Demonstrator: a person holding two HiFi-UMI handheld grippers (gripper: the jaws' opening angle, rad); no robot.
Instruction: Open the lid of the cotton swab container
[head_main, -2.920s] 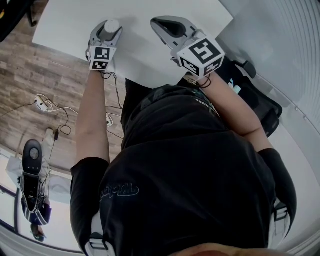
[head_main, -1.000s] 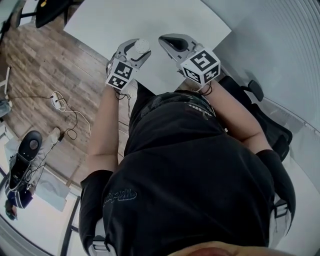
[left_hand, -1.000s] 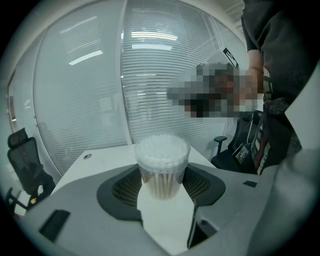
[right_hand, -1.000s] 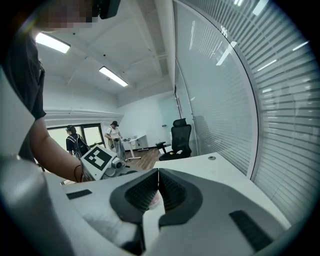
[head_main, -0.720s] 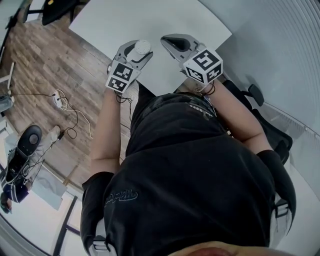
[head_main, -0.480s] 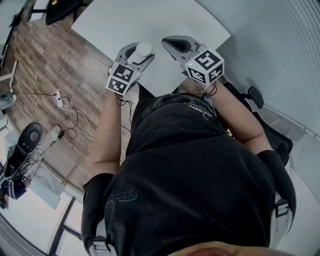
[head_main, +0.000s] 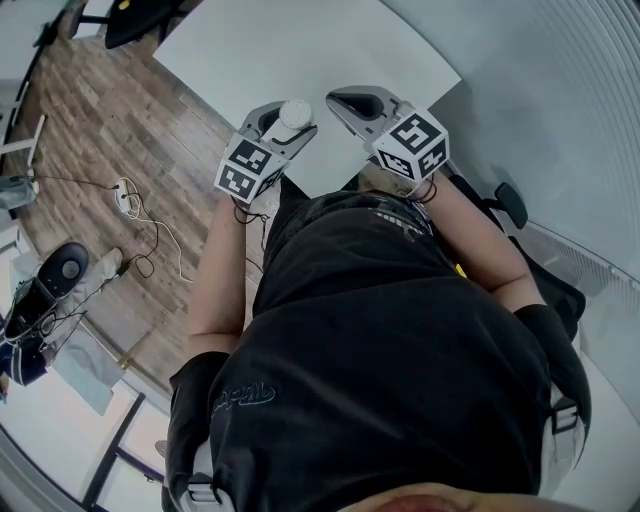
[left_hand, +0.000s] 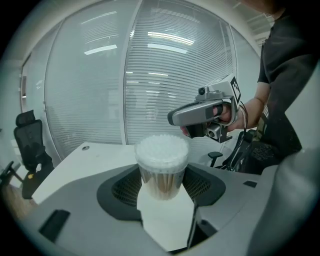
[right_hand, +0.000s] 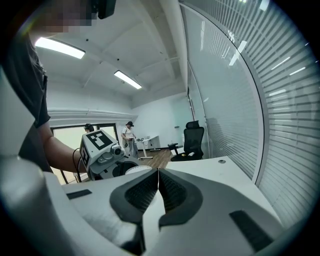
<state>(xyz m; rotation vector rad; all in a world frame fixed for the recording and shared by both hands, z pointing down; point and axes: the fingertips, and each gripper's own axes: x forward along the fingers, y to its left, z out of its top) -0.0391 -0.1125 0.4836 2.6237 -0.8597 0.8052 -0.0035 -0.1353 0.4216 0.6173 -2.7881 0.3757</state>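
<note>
- The left gripper (head_main: 286, 124) clamps the upright cotton swab container (left_hand: 161, 172) between its 2 jaws, over the table (head_main: 300, 50).
- Its lid (left_hand: 162, 149) is on and faces up.
- The right gripper (head_main: 340, 99), jaws together and empty, hangs just right of the container.

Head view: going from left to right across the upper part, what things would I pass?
White power strip on the wooden floor → left marker cube → cotton swab container → right gripper → right marker cube.
</note>
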